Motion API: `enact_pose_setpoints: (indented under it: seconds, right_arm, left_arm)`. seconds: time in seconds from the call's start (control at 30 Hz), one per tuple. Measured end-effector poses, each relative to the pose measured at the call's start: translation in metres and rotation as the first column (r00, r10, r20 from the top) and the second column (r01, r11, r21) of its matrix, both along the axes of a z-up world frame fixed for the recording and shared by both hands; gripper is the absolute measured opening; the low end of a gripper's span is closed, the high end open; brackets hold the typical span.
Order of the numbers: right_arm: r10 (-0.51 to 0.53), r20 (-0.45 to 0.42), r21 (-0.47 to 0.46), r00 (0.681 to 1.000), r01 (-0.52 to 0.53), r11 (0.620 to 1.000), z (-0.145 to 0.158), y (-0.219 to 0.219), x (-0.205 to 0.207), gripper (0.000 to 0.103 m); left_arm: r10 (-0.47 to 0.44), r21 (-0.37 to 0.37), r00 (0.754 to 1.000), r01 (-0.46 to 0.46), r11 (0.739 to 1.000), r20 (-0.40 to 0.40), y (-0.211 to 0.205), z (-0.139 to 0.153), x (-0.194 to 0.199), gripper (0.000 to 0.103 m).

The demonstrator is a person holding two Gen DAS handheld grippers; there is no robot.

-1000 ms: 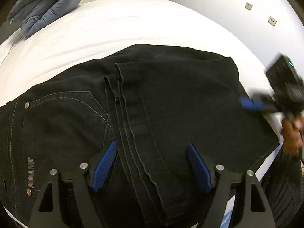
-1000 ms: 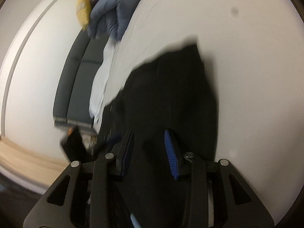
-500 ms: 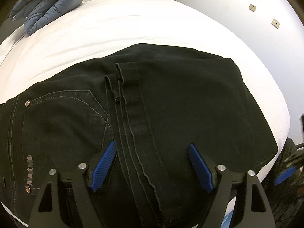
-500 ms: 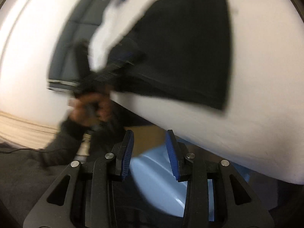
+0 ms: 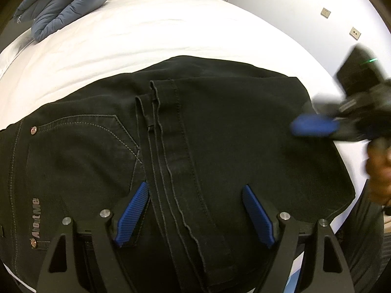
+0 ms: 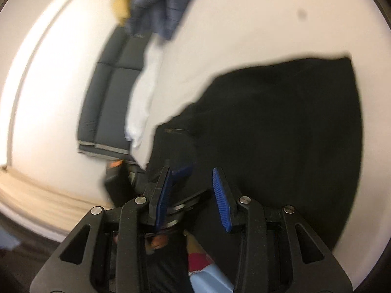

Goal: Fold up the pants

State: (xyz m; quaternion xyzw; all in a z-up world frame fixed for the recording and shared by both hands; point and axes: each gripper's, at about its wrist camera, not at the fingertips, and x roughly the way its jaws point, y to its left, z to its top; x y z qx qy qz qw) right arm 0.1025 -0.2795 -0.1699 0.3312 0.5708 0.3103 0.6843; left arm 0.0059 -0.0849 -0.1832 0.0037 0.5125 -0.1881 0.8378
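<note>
Black pants point(image 5: 220, 131) lie folded on a white bed point(image 5: 146, 31), leg hems laid across the seat beside a stitched back pocket point(image 5: 80, 146). My left gripper point(image 5: 195, 213) is open and empty, hovering just above the hems near the front edge. My right gripper point(image 6: 193, 195) is open and empty; in its blurred view the pants point(image 6: 281, 134) lie ahead of it. It also shows in the left wrist view point(image 5: 315, 125), blurred, over the right edge of the pants.
A blue quilted duvet point(image 5: 58, 5) lies bunched at the far left of the bed. A dark grey sofa point(image 6: 110, 92) stands against the wall beyond the bed. A white wall with sockets point(image 5: 354, 33) is at the right.
The right gripper swung down off the bed's edge, then came back up over the right side of the pants. The left gripper has barely moved.
</note>
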Motion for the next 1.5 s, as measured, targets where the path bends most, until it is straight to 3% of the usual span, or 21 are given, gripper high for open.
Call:
enact_pose_setpoints:
  seconds: [0.03,0.07,0.23,0.3,0.33,0.37,0.4,0.53,0.6,0.7,0.77,0.87,0.97,1.13,1.2,1.23,1.27,1.33,1.43,1.5]
  right_arm:
    - [-0.014,-0.021,-0.036,1.000,0.014,0.999,-0.012,0.006,0.002,0.026]
    - [-0.039,0.001,-0.033,0.999,0.039,0.999,-0.012,0.005,0.001,0.024]
    - [-0.044,0.019,-0.030,0.999,0.045,0.999,0.012,0.018,-0.009,0.028]
    - [-0.057,0.056,0.027,0.997,0.056,0.998,0.030,0.021,-0.017,0.039]
    - [-0.066,0.067,0.053,0.996,0.062,0.997,0.035,0.024,-0.020,0.062]
    - [-0.072,0.083,0.095,0.994,0.064,0.993,0.040,0.030,-0.022,0.071]
    - [-0.063,0.094,0.115,0.994,0.052,0.992,0.042,0.041,-0.020,0.071]
    - [-0.008,0.054,0.079,0.998,0.003,0.997,0.022,0.070,-0.009,0.071]
    - [0.002,0.021,-0.027,1.000,-0.001,1.000,-0.001,0.081,-0.002,0.060]
    - [-0.006,0.007,-0.048,1.000,0.006,0.999,0.012,0.086,-0.001,0.057]
    - [-0.006,0.010,0.021,1.000,0.006,1.000,0.026,0.093,-0.003,0.059]
    - [0.009,0.073,0.140,0.997,-0.019,0.990,0.049,0.108,-0.006,0.059]
    - [0.052,0.051,0.149,0.997,-0.059,0.987,0.049,0.134,0.000,0.059]
    - [0.095,-0.009,0.121,0.995,-0.093,0.988,0.033,0.158,0.014,0.059]
    - [0.090,-0.075,0.005,0.993,-0.090,0.996,0.016,0.159,0.020,0.059]
    - [0.076,-0.116,-0.015,0.990,-0.078,0.997,0.002,0.159,0.024,0.058]
    - [0.058,-0.116,0.022,0.992,-0.056,0.998,-0.003,0.156,0.026,0.056]
    - [0.034,-0.128,0.038,0.991,-0.029,0.999,-0.002,0.153,0.027,0.057]
    - [0.062,-0.101,-0.010,0.993,-0.063,0.998,0.007,0.159,0.023,0.058]
    - [0.076,-0.106,0.015,0.991,-0.075,0.997,0.014,0.165,0.019,0.059]
  left_arm:
    - [0.002,-0.002,1.000,-0.002,1.000,-0.001,0.002,-0.001,0.001,0.081]
    - [0.004,-0.005,1.000,-0.004,1.000,0.000,0.003,-0.002,0.001,0.081]
    - [0.023,-0.034,1.000,-0.022,0.999,0.011,0.013,0.004,0.001,0.081]
    - [0.062,-0.085,0.998,-0.061,0.995,0.009,0.025,0.012,-0.002,0.081]
    - [0.100,-0.107,0.995,-0.098,0.989,0.014,0.033,0.017,-0.005,0.081]
    - [0.150,-0.129,0.988,-0.145,0.981,0.028,0.046,0.023,-0.011,0.081]
    - [0.195,-0.152,0.980,-0.187,0.970,0.040,0.059,0.029,-0.017,0.081]
    - [0.379,-0.263,0.924,-0.354,0.897,0.052,0.125,0.048,-0.049,0.081]
    - [0.469,-0.284,0.881,-0.436,0.854,0.059,0.160,0.055,-0.066,0.081]
    - [0.597,-0.344,0.801,-0.551,0.760,0.034,0.212,0.055,-0.092,0.088]
    - [0.676,-0.376,0.737,-0.628,0.681,-0.004,0.246,0.046,-0.108,0.093]
    - [0.720,-0.370,0.690,-0.689,0.623,-0.073,0.273,0.026,-0.114,0.093]
    - [0.742,-0.438,0.644,-0.730,0.525,-0.184,0.296,0.002,-0.117,0.093]
    - [0.729,-0.502,0.632,-0.735,0.456,-0.264,0.307,-0.014,-0.104,0.093]
    - [0.725,-0.511,0.632,-0.735,0.446,-0.275,0.308,-0.017,-0.097,0.095]
    - [0.725,-0.512,0.632,-0.734,0.446,-0.275,0.307,-0.019,-0.095,0.096]
    - [0.724,-0.519,0.632,-0.732,0.442,-0.275,0.308,-0.018,-0.093,0.096]
    - [0.714,-0.531,0.639,-0.726,0.437,-0.286,0.309,-0.018,-0.089,0.099]
    - [0.716,-0.554,0.627,-0.729,0.402,-0.306,0.314,-0.019,-0.084,0.099]
    - [0.718,-0.567,0.618,-0.732,0.379,-0.319,0.315,-0.019,-0.082,0.098]
